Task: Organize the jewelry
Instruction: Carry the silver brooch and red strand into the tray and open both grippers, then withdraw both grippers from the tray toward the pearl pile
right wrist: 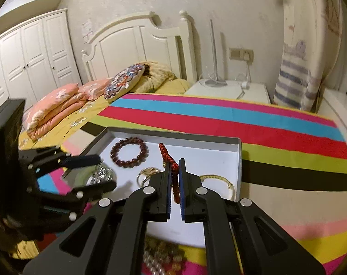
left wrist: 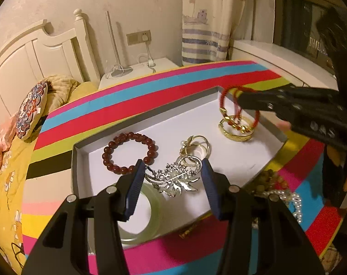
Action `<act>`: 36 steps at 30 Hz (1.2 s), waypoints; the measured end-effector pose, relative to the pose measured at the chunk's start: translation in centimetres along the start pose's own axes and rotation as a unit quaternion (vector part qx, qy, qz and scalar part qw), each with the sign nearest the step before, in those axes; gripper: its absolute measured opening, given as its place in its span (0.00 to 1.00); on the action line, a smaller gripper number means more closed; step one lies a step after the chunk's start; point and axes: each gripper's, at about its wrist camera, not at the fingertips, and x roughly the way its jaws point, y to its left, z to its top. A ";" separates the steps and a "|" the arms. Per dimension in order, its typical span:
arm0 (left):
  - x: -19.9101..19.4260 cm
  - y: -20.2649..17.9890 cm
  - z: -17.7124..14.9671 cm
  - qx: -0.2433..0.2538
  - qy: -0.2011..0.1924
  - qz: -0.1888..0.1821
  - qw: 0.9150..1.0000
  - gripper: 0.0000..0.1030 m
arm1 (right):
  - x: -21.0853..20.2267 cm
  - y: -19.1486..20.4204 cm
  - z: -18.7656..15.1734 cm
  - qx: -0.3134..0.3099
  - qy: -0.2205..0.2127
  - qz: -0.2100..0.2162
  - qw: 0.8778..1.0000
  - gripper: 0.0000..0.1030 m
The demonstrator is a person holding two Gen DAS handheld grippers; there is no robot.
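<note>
Jewelry sits in a white tray [left wrist: 274, 147]; the right gripper [right wrist: 175, 178] clamps a red cord bracelet [left wrist: 228, 102] above it, the left gripper [left wrist: 171, 184] gapes empty, hiding part of a silver brooch [left wrist: 173, 180].

At my ten o'clock a patterned cushion [right wrist: 124, 81] leans on the bed [right wrist: 59, 123]; wardrobe [right wrist: 24, 61] at nine; striped curtain [left wrist: 205, 29] at one.

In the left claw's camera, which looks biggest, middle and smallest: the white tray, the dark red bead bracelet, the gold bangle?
1. White tray, by far.
2. Dark red bead bracelet.
3. Gold bangle, though it lies farther away, so the last two are unsure.
</note>
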 end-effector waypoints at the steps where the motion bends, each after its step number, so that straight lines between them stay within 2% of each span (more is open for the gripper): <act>1: 0.2 0.0 0.0 0.002 0.002 0.001 1.000 0.48 | 0.7 -0.1 0.2 0.002 0.008 -0.002 1.000 0.06; 12: 2.9 0.8 0.1 0.008 0.031 0.013 0.999 0.48 | 5.4 -0.7 1.7 0.006 0.058 -0.021 0.998 0.06; 24: 4.1 0.5 -0.1 0.025 0.040 0.027 0.999 0.49 | 7.3 0.6 2.7 -0.008 0.078 -0.027 0.997 0.06; 32: 3.9 0.7 0.0 0.018 0.035 0.033 0.999 0.51 | 7.8 -0.9 2.6 0.020 0.085 -0.044 0.995 0.08; 34: 3.7 1.0 0.0 0.015 0.030 0.033 0.999 0.60 | 7.7 -1.4 2.8 0.029 0.085 -0.046 0.995 0.10; 35: 3.6 1.0 0.0 0.014 0.029 0.034 0.999 0.62 | 7.6 -1.5 2.9 0.032 0.084 -0.046 0.995 0.14; 36: 3.5 1.1 0.0 0.014 0.028 0.035 0.999 0.63 | 7.4 -1.6 3.0 0.035 0.082 -0.045 0.995 0.22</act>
